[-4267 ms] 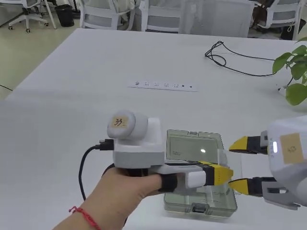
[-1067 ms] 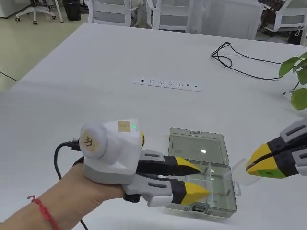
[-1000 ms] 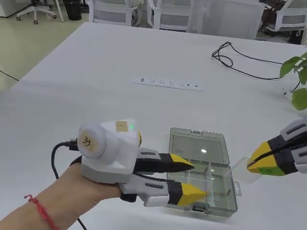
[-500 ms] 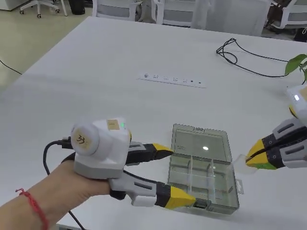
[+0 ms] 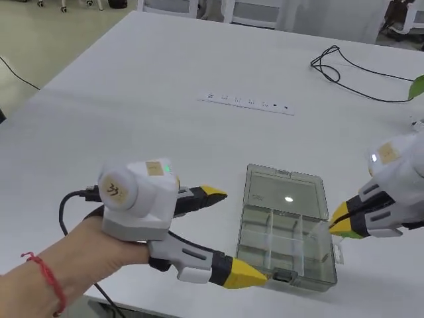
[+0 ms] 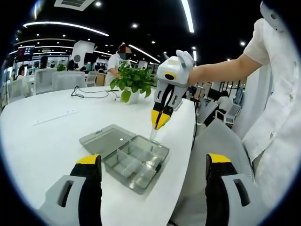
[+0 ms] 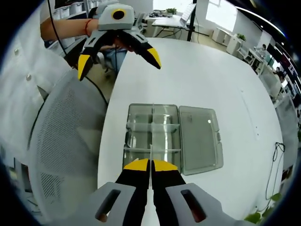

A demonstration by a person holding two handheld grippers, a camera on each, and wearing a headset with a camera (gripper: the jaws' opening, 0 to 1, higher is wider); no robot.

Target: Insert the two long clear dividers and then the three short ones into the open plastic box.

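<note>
Yellow-tipped right gripper [image 5: 334,222] pinches clear divider [image 5: 320,230] over box [image 5: 271,189]; left gripper [image 5: 236,236] gapes.

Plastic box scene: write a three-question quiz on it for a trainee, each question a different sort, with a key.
1. Fill the gap: the lid of the plastic box is ___ (open or shut).
2. True or false: the left gripper has its jaws shut.
3. What is pinched in the right gripper? A the lid; B a clear divider; C nothing.

Key: 1 open. 2 false, its jaws stand wide apart. 3 B.
</note>
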